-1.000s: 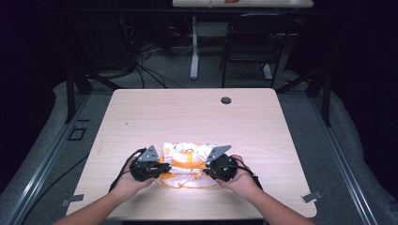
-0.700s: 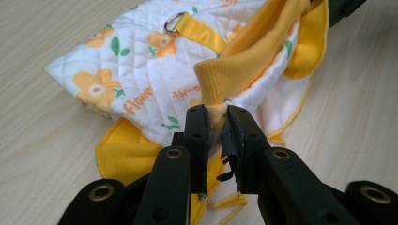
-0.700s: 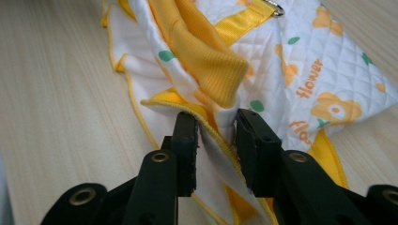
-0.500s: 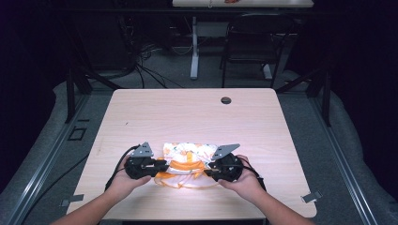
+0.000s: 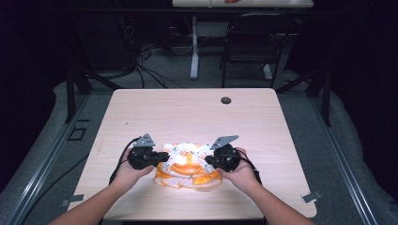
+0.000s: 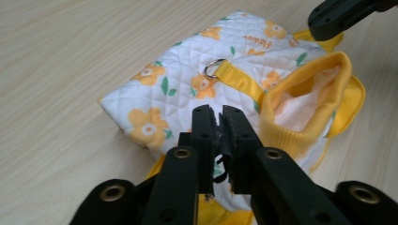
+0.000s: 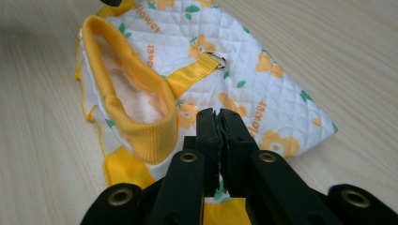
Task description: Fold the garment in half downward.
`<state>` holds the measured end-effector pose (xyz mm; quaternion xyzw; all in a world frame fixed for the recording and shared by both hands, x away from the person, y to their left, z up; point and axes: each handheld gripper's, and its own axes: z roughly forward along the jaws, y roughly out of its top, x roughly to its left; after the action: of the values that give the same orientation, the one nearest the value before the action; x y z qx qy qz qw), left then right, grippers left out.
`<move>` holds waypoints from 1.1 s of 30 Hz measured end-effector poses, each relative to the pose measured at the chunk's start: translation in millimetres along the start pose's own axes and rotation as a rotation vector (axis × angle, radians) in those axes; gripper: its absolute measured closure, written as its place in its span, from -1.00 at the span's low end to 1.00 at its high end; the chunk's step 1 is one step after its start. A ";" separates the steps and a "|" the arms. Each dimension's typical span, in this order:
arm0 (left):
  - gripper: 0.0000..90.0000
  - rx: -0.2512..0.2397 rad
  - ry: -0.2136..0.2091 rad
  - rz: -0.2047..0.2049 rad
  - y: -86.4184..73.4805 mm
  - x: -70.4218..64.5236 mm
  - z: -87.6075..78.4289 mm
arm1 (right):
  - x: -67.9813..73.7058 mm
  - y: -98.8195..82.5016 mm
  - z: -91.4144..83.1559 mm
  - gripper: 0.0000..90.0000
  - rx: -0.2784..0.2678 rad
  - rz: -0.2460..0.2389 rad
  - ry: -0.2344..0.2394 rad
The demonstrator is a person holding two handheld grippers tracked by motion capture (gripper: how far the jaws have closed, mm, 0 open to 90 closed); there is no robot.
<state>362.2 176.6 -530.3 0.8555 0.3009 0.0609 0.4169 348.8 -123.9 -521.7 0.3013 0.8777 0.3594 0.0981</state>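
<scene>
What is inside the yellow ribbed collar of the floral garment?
Inside the collar of the garment, white fleecy lining shows. Deeper inside is hidden by the rim.

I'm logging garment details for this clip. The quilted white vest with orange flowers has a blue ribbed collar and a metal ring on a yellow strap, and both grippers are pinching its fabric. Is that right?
Not quite: the ribbed collar is yellow, not blue, as both gripper views show. The rest holds: the quilted vest is white with orange flowers, a metal ring sits on a yellow strap, and the left gripper and right gripper each pinch its fabric.
</scene>
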 end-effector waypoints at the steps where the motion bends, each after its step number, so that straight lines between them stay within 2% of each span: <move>1: 0.94 0.003 0.001 0.000 0.1 -1.3 1.2 | 0.9 0.1 5.1 0.98 0.022 -0.007 0.012; 3: 0.99 0.016 -0.004 0.015 0.3 -4.0 3.9 | 2.8 -0.2 8.7 0.98 0.041 -0.017 0.023; 8: 1.00 0.040 -0.027 0.054 -1.8 -13.0 3.6 | 13.0 -4.2 10.9 0.98 0.051 -0.041 0.056; 13: 1.00 0.075 -0.056 0.088 -11.7 -23.6 3.5 | 23.2 -11.6 8.3 0.98 0.058 -0.060 0.099; 16: 1.00 0.085 -0.064 0.093 -18.1 -26.9 6.0 | 26.2 -17.9 9.7 0.98 0.080 -0.061 0.111; 20: 1.00 0.102 -0.067 0.088 -26.4 -29.4 10.9 | 29.7 -25.8 13.5 0.97 0.076 -0.038 0.131; 27: 1.00 0.129 -0.069 0.082 -39.4 -31.6 16.3 | 31.6 -35.9 18.7 0.98 0.099 -0.033 0.132; 30: 1.00 0.128 -0.067 0.085 -41.4 -31.8 17.1 | 31.0 -36.7 19.0 0.98 0.106 -0.043 0.124; 32: 1.00 0.133 -0.068 0.087 -42.0 -31.6 17.9 | 30.9 -37.0 19.9 0.98 0.103 -0.030 0.130; 33: 1.00 0.131 -0.067 0.084 -42.2 -31.7 18.7 | 30.2 -36.6 19.5 0.98 0.115 -0.042 0.124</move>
<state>323.6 165.9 -569.4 0.8944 0.2539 0.0299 0.3669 315.4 -115.2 -559.6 0.2650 0.9074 0.3243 0.0339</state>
